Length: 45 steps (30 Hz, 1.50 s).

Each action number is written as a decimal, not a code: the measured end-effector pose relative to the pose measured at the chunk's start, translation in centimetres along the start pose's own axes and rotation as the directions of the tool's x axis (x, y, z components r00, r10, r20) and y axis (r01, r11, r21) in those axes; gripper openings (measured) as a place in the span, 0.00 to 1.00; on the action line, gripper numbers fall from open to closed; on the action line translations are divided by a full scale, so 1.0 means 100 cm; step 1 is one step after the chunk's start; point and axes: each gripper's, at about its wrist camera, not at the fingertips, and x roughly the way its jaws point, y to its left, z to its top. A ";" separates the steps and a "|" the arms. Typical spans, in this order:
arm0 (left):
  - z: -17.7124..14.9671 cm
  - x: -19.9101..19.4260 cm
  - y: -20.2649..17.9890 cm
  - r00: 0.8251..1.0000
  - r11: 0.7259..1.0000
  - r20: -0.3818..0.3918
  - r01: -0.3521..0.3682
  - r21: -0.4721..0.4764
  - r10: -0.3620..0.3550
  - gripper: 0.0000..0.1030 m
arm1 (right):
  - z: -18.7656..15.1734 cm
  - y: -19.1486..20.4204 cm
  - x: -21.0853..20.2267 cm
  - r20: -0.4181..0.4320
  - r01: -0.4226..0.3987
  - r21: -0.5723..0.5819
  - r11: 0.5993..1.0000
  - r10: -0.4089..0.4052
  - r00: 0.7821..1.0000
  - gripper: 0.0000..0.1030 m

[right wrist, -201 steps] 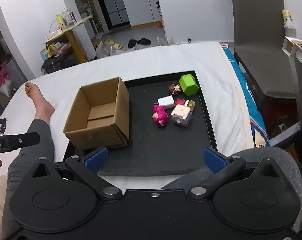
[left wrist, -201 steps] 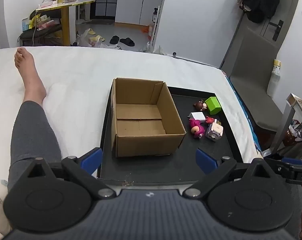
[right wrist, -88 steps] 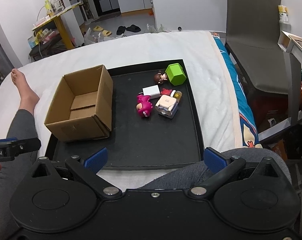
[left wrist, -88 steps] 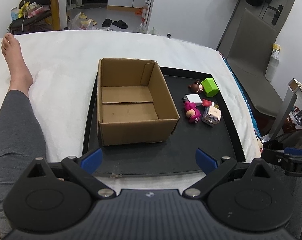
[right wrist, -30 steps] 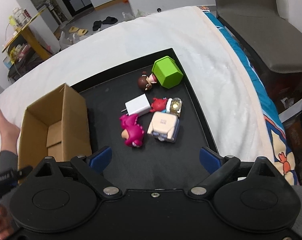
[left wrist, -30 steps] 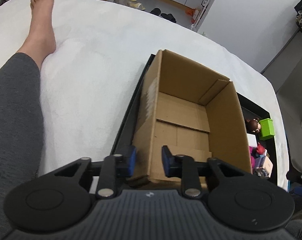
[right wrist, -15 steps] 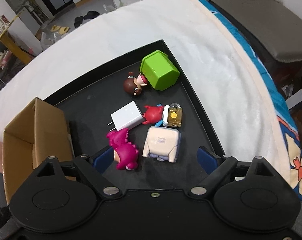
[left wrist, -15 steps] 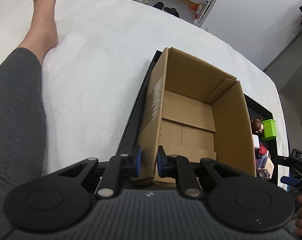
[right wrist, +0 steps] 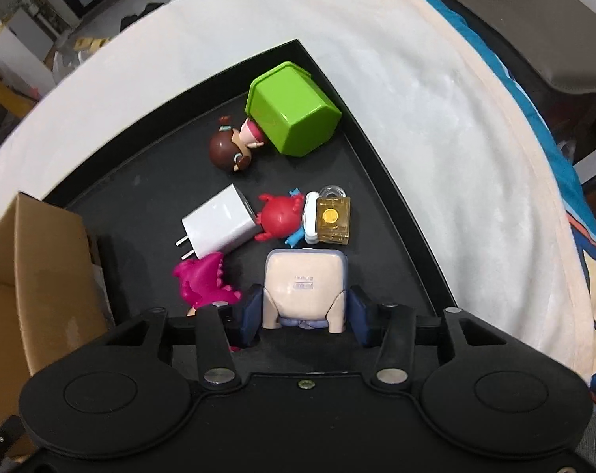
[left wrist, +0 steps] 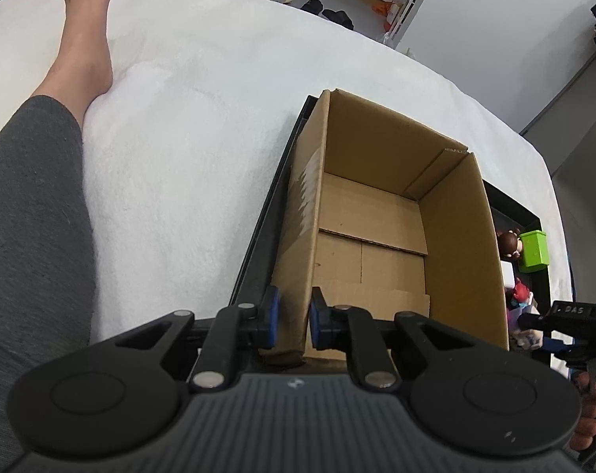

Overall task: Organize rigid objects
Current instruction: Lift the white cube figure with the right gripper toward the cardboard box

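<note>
An open, empty cardboard box [left wrist: 376, 213] stands on the left part of a black tray [right wrist: 396, 205]. My left gripper [left wrist: 292, 313] is shut on the box's near left wall at the corner. In the right wrist view, my right gripper [right wrist: 303, 307] straddles a beige cube toy [right wrist: 303, 280]; its jaws are closing and the pads lie against the toy's sides. Around it lie a pink dinosaur [right wrist: 203, 280], a white charger [right wrist: 219, 226], a red crab figure [right wrist: 280, 216], a clear yellow padlock [right wrist: 331, 216], a brown-haired doll [right wrist: 230, 149] and a green box [right wrist: 292, 108].
The tray lies on a white blanket [left wrist: 187, 118] over a bed. A person's grey-clad leg [left wrist: 29, 216] and bare foot [left wrist: 86, 31] stretch along the left. A blue patterned sheet [right wrist: 566, 181] edges the bed on the right, with a grey chair beyond.
My right gripper has dropped toward the toys and its fingers have swung in from wide apart to the beige cube toy's sides. The left gripper stays clamped on the box wall.
</note>
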 end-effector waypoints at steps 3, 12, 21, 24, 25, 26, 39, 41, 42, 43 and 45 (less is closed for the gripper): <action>0.001 0.000 -0.001 1.000 1.000 -0.002 0.000 0.005 0.000 0.13 | -0.003 -0.002 -0.006 0.011 -0.023 -0.007 1.000 0.023 1.000 0.43; -0.001 0.000 -0.001 1.000 1.000 0.000 -0.001 0.022 0.001 0.13 | -0.012 0.001 -0.035 0.057 -0.071 -0.032 0.997 0.072 0.996 0.42; 0.004 0.000 -0.002 1.000 1.000 -0.030 -0.001 0.026 0.001 0.13 | -0.012 0.020 -0.066 0.096 -0.133 -0.087 0.987 0.141 0.985 0.42; 0.004 0.000 -0.003 0.999 0.999 -0.034 0.000 0.032 0.001 0.13 | -0.013 0.028 -0.077 0.111 -0.154 -0.107 0.982 0.166 0.980 0.42; 0.003 0.000 -0.003 0.999 0.999 -0.036 0.001 0.037 0.000 0.13 | -0.013 0.031 -0.080 0.115 -0.160 -0.115 0.980 0.173 0.978 0.42; 0.003 0.000 -0.003 0.999 0.999 -0.038 0.001 0.040 0.000 0.13 | -0.012 0.034 -0.083 0.119 -0.165 -0.123 0.979 0.180 0.976 0.42; 0.007 0.002 -0.005 0.997 0.998 -0.072 0.010 0.070 -0.005 0.13 | -0.011 0.078 -0.111 0.142 -0.223 -0.221 0.949 0.258 0.956 0.42; 0.008 0.003 -0.004 0.997 0.998 -0.077 0.011 0.064 -0.006 0.13 | -0.011 0.087 -0.113 0.141 -0.228 -0.242 0.943 0.267 0.953 0.42; 0.008 0.003 -0.003 0.997 0.998 -0.079 0.013 0.061 -0.008 0.13 | -0.012 0.090 -0.114 0.140 -0.232 -0.251 0.940 0.273 0.952 0.42; 0.008 0.003 -0.003 0.997 0.998 -0.082 0.015 0.058 -0.010 0.13 | -0.013 0.095 -0.115 0.137 -0.237 -0.262 0.935 0.279 0.950 0.42; 0.008 0.003 -0.002 0.996 0.998 -0.087 0.021 0.057 -0.016 0.13 | -0.015 0.104 -0.117 0.129 -0.247 -0.286 0.926 0.292 0.948 0.42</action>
